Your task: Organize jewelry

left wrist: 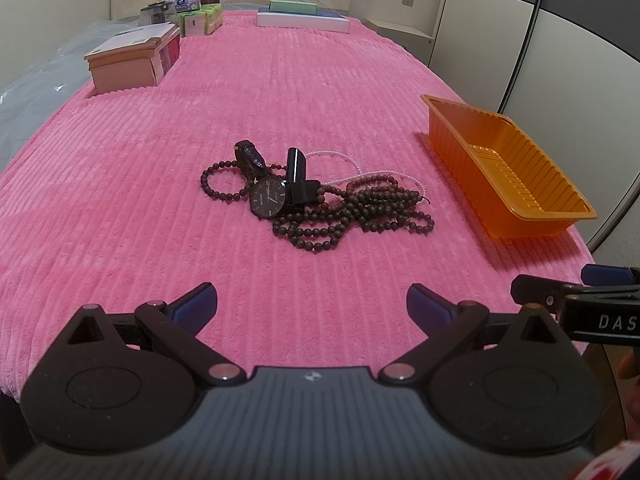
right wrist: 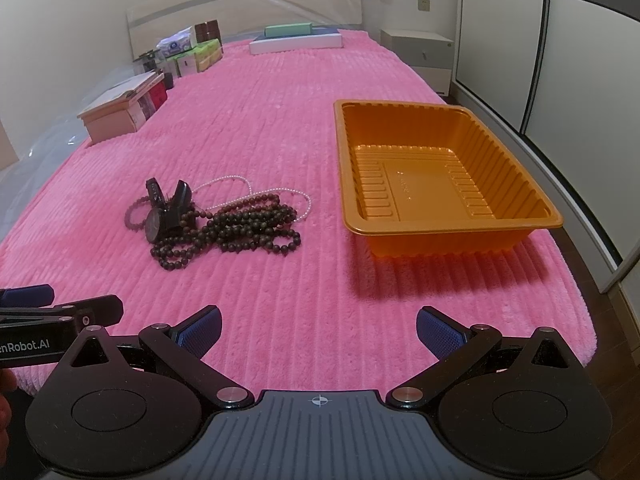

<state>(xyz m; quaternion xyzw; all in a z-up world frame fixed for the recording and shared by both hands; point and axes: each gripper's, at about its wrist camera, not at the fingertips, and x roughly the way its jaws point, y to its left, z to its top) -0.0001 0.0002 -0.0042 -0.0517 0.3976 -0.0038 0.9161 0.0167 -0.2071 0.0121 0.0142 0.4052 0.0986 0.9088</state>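
On the pink ribbed bed blanket [right wrist: 280, 128], one empty orange plastic tray [right wrist: 440, 176] sits well right of one jewelry pile: one black wristwatch [left wrist: 269, 199], one small dark bead bracelet [left wrist: 222, 182], one long brown bead strand [left wrist: 360, 212] and one white pearl string [left wrist: 348, 158]. Nearer than the tray, the left hand-held gripper [left wrist: 312, 306] and right hand-held gripper [right wrist: 319, 326] both gape wide, holding nothing.

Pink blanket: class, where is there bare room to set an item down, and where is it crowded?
Free: the strip between the jewelry pile and the orange tray, and the near stretch of pink blanket before the open right gripper. Crowded: the pile itself and the boxes along the far left edge.
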